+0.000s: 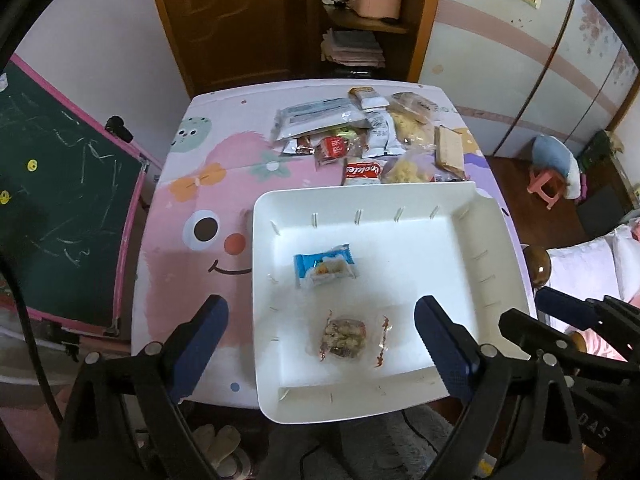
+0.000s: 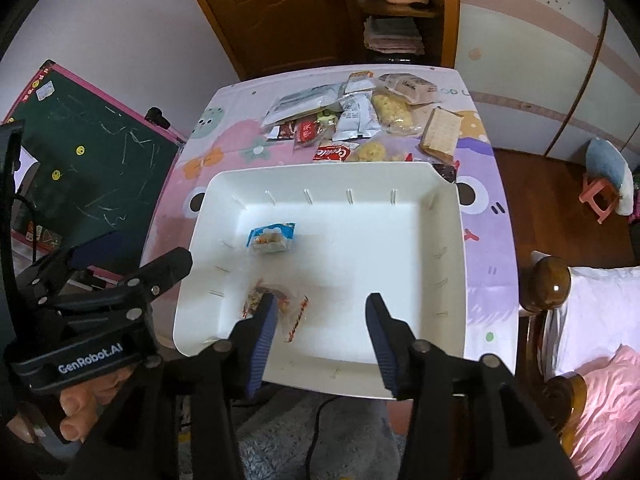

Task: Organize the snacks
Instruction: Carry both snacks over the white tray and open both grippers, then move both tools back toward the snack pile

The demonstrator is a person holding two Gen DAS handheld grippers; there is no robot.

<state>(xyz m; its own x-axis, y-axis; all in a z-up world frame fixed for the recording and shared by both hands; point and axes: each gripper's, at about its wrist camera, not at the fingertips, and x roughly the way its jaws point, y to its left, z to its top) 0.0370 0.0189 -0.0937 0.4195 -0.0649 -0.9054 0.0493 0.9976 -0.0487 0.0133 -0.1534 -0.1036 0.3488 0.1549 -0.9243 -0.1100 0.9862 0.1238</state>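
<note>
A white tray (image 1: pixel 472 240) sits on the near part of a cartoon-print table (image 1: pixel 188 264). In it lie a blue-wrapped snack (image 1: pixel 325 270) and a clear-wrapped nut snack (image 1: pixel 345 338). A pile of snack packets (image 1: pixel 372 136) lies on the table beyond the tray. My left gripper (image 1: pixel 322 316) is open and empty above the tray's near left corner, over the nut snack. My right gripper (image 2: pixel 322 314) is open and empty over the tray (image 2: pixel 448 240); its left finger (image 2: pixel 264 332) partly hides the nut snack (image 2: pixel 280 300). The blue snack (image 2: pixel 272 237) and the pile (image 2: pixel 360 120) show there too.
A green chalkboard (image 1: pixel 60 208) with a pink frame leans at the table's left. A wooden door and shelf (image 1: pixel 360 20) stand behind the table. A bed with pink bedding (image 2: pixel 600 380) and its wooden post (image 2: pixel 550 284) are at the right. A pink stool (image 2: pixel 600 196) stands on the floor.
</note>
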